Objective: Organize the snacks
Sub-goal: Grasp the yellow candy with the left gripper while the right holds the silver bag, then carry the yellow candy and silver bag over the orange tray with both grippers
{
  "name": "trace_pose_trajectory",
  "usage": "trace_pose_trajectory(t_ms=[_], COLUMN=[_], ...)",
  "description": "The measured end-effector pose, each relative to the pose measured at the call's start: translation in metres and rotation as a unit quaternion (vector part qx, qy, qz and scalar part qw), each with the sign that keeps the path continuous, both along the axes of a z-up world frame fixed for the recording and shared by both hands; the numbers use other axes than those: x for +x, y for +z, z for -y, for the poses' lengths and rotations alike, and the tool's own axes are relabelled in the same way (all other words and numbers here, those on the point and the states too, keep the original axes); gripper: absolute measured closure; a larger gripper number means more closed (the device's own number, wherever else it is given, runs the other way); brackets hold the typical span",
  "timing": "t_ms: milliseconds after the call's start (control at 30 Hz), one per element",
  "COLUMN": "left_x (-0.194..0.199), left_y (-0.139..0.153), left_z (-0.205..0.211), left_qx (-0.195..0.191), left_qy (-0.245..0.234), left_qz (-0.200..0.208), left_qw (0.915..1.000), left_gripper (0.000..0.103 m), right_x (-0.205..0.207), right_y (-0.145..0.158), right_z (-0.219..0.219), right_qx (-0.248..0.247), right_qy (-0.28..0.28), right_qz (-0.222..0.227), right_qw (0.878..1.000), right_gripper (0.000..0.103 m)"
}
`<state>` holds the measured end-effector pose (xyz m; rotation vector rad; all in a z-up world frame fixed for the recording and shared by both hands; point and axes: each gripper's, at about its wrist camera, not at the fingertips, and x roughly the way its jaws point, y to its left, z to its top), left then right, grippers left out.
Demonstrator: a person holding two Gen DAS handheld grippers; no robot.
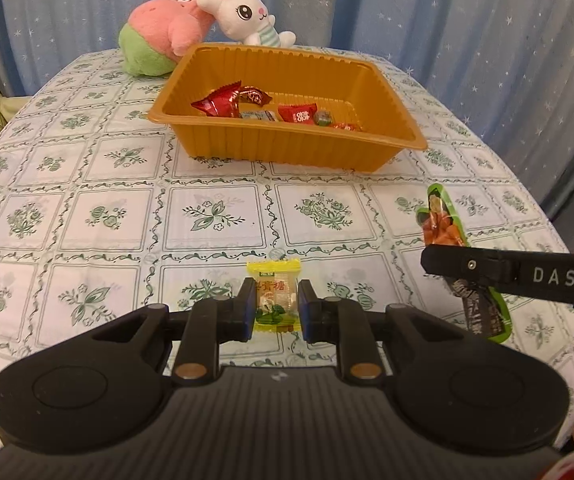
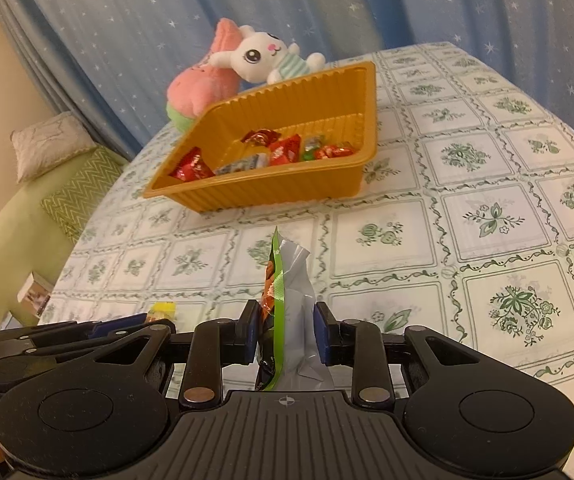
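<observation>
- The left gripper (image 1: 276, 306) has its 2 fingers closed against the sides of a yellow candy packet (image 1: 274, 298) lying on the floral tablecloth (image 1: 87, 200).
- The right gripper (image 2: 285, 334) is clamped on a green snack pouch (image 2: 277, 300), held upright on edge.
- The orange tray (image 1: 287, 148) sits beyond both, holding about 6 wrapped sweets (image 1: 223, 102).
- A pink plush (image 1: 167, 32) and a white bunny plush (image 1: 247, 16) rest behind it.

A table (image 1: 99, 216) wears a white cloth with green flowers. An orange tray (image 1: 287, 148) sits near its far edge, with a pink plush (image 1: 167, 32) and a white bunny (image 1: 247, 16) behind it. A yellow candy (image 1: 274, 300) lies near the front edge.
</observation>
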<state>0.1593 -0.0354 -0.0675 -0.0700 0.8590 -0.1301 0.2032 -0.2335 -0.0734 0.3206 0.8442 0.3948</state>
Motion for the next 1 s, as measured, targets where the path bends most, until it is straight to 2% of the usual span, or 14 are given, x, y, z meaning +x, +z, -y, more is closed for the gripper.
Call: trace_pose_trajectory(t_ms=[567, 1000], left_x=[-0.034, -0.037], left_y=[0.03, 0.041], left_z=[-0.007, -0.005], left_qx=[-0.009, -0.009], left_qy=[0.0, -0.006], left_qz=[0.016, 0.024], left_qw=[0.9998, 0.9997], left_gripper=[0.084, 0.084], right_x=[-0.035, -0.039], right_y=[0.028, 0.039], right_z=[-0.012, -0.009], right_qx=[-0.007, -0.01], right_qy=[0.004, 0.003], right_qz=[0.013, 0.021], right_qw=[1.0, 1.0], right_gripper=[0.074, 0.074])
